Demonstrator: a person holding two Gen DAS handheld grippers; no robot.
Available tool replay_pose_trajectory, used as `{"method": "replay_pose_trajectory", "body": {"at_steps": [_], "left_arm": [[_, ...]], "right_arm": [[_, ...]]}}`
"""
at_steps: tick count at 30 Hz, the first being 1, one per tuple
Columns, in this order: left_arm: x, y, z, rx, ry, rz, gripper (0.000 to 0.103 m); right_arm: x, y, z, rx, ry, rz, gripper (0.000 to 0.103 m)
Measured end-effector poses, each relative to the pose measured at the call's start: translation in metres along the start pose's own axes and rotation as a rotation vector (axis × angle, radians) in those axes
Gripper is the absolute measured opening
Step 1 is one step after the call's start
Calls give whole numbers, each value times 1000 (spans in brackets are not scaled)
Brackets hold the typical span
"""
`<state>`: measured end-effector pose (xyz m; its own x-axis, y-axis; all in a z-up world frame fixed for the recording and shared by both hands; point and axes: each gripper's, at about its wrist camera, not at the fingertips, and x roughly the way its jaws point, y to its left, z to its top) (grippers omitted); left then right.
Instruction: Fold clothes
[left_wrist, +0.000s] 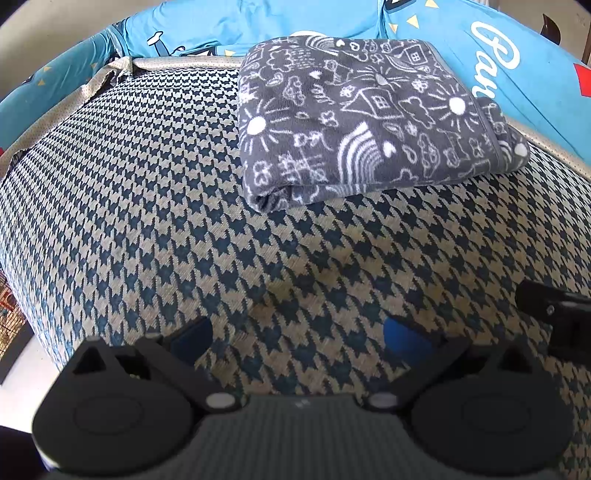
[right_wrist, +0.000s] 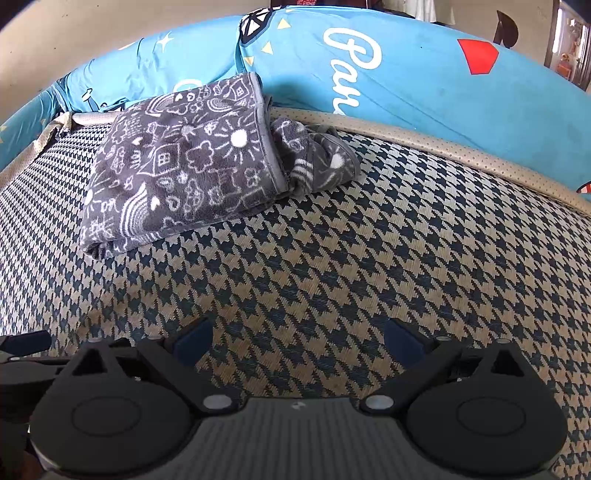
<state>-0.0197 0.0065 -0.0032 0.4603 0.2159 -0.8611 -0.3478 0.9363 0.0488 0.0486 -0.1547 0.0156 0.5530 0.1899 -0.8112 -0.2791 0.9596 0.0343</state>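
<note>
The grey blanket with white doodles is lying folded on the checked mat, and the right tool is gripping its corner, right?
Not quite. The grey blanket does lie folded on the checked mat, but the right tool is open, holding nothing, well short of it, as the right wrist view shows.

Both views were bright and evenly lit by soft daylight; source direction unclear. A shallow shadow lay under the near edge of the folded grey blanket (left_wrist: 365, 122). No glare. Strong fisheye bending curved the houndstooth mat (left_wrist: 147, 206) and blue bedding (right_wrist: 406, 81) toward the edges, with dark vignetted corners. Blanket print was sharp; the gripper housing nearest the lens was slightly soft.
</note>
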Motion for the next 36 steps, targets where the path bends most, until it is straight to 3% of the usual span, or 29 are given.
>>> {"method": "replay_pose_trajectory", "body": {"at_steps": [20, 36], "left_arm": [[10, 5, -2, 5, 24, 17, 103], [11, 7, -2, 16, 15, 17, 103]], "right_arm": [[5, 3, 0, 3, 17, 15, 100], [25, 0, -4, 55, 93, 25, 100]]}}
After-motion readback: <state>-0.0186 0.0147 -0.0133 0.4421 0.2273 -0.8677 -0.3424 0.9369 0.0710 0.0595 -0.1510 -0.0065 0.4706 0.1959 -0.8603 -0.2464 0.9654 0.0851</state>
